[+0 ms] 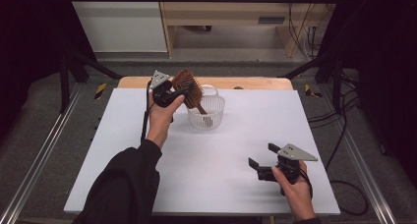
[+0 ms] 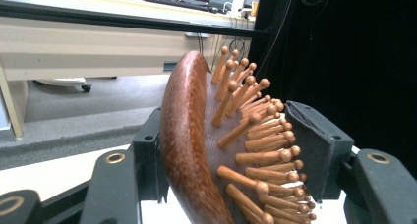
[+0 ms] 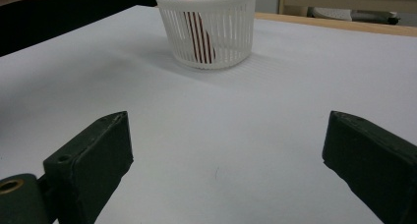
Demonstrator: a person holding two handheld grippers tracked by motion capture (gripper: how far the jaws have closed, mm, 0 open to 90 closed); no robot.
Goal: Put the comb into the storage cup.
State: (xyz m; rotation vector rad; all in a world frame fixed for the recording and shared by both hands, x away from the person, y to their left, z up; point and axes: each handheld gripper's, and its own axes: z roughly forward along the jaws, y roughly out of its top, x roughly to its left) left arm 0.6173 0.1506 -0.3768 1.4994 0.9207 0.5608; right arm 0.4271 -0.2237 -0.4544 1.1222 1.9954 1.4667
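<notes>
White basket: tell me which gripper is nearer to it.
Left. The left gripper is right beside the white basket, at its left rim, jaws around the wooden hairbrush. The right gripper rests well away, at the near right of the table.

hairbrush [image 2: 184,145]: reddish-brown wood back, visible grain; lighter tan-orange pins with round tips on a brown ribbed pad
basket [image 1: 206,111]: white plastic, wall of thin vertical slats; dark red-brown handle stripes show through the slats
tabletop [image 1: 206,160]: plain white sheet, light wood strip along the far edge
left claw [image 1: 179,92]: black jaws, brass-coloured screw rings, grey three-cornered plate on top
right claw [image 1: 260,155]: black jaws, dark matte pads, grey plate
sleeve [image 1: 123,184]: black
cables [image 1: 344,184]: black
floor [image 1: 44,135]: grey, speckled; yellow-black striped markers near the table corners
</notes>
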